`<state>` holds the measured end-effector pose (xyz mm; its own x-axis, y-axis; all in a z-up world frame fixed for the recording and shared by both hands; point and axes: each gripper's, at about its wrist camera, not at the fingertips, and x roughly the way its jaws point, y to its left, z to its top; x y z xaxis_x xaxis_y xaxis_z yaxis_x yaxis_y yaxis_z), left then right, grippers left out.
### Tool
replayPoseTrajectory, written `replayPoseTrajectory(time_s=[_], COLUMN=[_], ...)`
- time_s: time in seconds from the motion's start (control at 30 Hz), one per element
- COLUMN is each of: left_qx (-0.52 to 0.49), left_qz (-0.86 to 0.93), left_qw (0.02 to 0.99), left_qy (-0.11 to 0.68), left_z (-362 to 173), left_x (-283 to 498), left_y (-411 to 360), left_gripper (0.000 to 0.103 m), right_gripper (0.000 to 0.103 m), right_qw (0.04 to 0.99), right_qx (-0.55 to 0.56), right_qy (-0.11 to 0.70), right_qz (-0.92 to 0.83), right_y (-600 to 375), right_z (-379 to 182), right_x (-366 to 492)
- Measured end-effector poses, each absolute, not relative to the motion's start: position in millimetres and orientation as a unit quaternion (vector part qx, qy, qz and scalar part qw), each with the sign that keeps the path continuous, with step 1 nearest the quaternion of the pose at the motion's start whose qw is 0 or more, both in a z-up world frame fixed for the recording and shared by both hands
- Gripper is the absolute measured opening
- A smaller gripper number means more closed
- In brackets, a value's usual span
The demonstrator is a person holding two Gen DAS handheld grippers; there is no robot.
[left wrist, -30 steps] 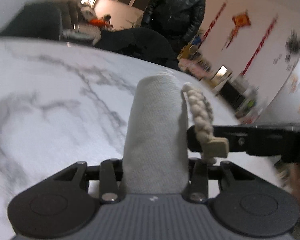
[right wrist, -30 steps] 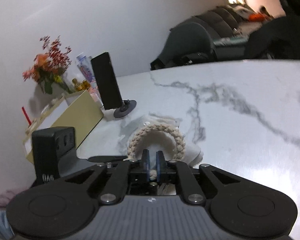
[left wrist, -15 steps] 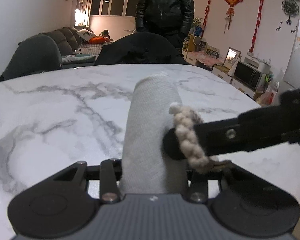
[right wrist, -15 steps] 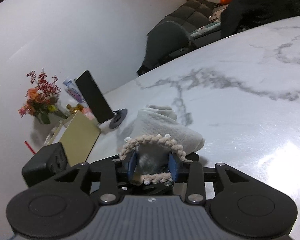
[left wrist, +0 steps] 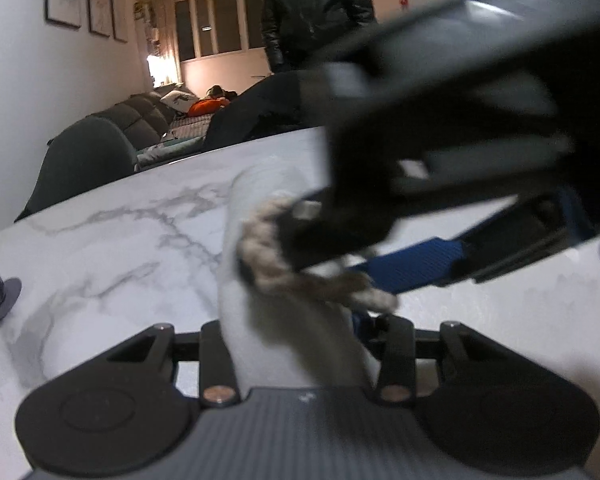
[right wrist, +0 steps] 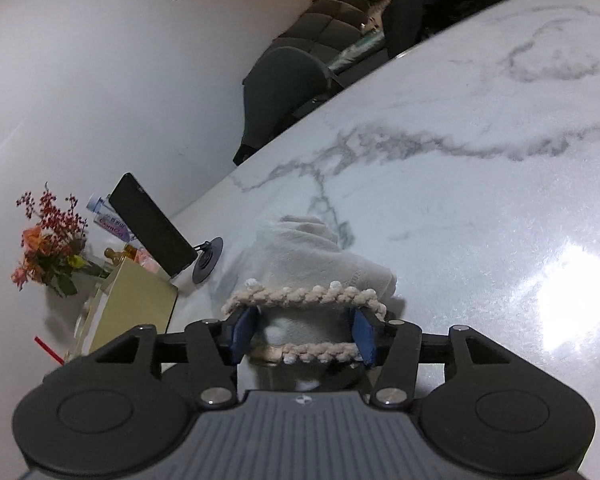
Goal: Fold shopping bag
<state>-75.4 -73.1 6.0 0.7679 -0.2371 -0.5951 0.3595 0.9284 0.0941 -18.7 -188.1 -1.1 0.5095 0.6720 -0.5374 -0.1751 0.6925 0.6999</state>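
Along the wall side of the marble table [right wrist: 480, 208] stand a phone [right wrist: 150, 226] tilted on its stand, a tan box [right wrist: 134, 312], flowers [right wrist: 50, 244] and a bottle [right wrist: 108, 218]. A grey chair [right wrist: 288, 92] sits at the far edge, and a person in a black jacket [left wrist: 314, 16] stands beyond it. The rest of the tabletop lies bare to the far and right edges.

The bag [left wrist: 272, 288], rolled into a pale bundle, rises from the table between the left gripper [left wrist: 296, 354] fingers, which clench it. The right gripper [right wrist: 300, 338] comes in from the right, blurred in the left view, crossing just above the roll. Its jaws stand wide apart inside the braided handle [right wrist: 304, 298] loop (stretching it taut around both blue pads [right wrist: 242, 334]), with the roll just beyond.
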Motion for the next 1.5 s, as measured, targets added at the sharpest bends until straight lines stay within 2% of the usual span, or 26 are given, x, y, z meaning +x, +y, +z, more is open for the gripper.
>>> replayPoseTrajectory(time_s=[0.1, 0.27, 0.33, 0.67, 0.83, 0.93, 0.97, 1.0, 1.1, 1.17, 1.3, 1.37, 1.5], left_qx=[0.103, 0.138, 0.165, 0.194, 0.204, 0.196, 0.194, 0.194, 0.215, 0.230, 0.238, 0.228, 0.197], left_qz=[-0.158, -0.162, -0.170, -0.183, -0.170, -0.173, -0.179, -0.189, -0.219, -0.231, -0.250, -0.268, -0.298], left_qw=[0.934, 0.933, 0.931, 0.929, 0.930, 0.930, 0.929, 0.927, 0.919, 0.916, 0.912, 0.906, 0.893], left_qy=[0.305, 0.291, 0.278, 0.258, 0.255, 0.257, 0.259, 0.261, 0.247, 0.235, 0.222, 0.236, 0.275], left_z=[5.0, 4.9, 4.2, 1.2, -4.9, -4.1, -3.7, -3.6, -2.9, -1.6, 1.9, 2.6, 9.5], left_x=[-75.9, -86.3, -94.5, -116.7, -120.3, -123.4, -124.3, -125.8, -139.2, -149.8, -167.3, -170.7, -177.0], left_y=[-74.5, -85.6, -93.7, -100.3, -101.3, -98.7, -96.8, -94.6, -92.0, -89.2, -75.4, -62.1, -34.4], left_gripper=[0.037, 0.037, 0.037, 0.037, 0.038, 0.044, 0.051, 0.062, 0.079, 0.086, 0.092, 0.097, 0.098], right_gripper=[0.053, 0.063, 0.064, 0.061, 0.054, 0.048, 0.047, 0.046, 0.044, 0.044, 0.044, 0.044, 0.044], right_qw=[0.815, 0.810, 0.809, 0.798, 0.810, 0.824, 0.830, 0.837, 0.861, 0.875, 0.896, 0.904, 0.925], right_qx=[0.295, 0.288, 0.289, 0.313, 0.320, 0.308, 0.300, 0.291, 0.262, 0.243, 0.204, 0.188, 0.124], right_qy=[0.426, 0.442, 0.447, 0.426, 0.386, 0.364, 0.356, 0.347, 0.315, 0.299, 0.274, 0.266, 0.245], right_qz=[0.259, 0.254, 0.252, 0.289, 0.304, 0.306, 0.307, 0.307, 0.302, 0.294, 0.282, 0.277, 0.265], right_y=[-185.0, -180.3, -180.4, -185.0, -183.0, -178.9, -176.7, -175.1, -174.4, -177.8, -189.9, -195.0, -196.0], right_z=[-4.6, -8.6, -12.0, -22.6, -25.7, -20.8, -17.8, -14.3, -1.2, 8.6, 26.6, 32.6, 40.1], right_x=[-14.5, -4.7, -1.9, -2.1, -9.6, -15.4, -17.5, -19.8, -25.8, -27.7, -34.8, -41.2, -60.2])
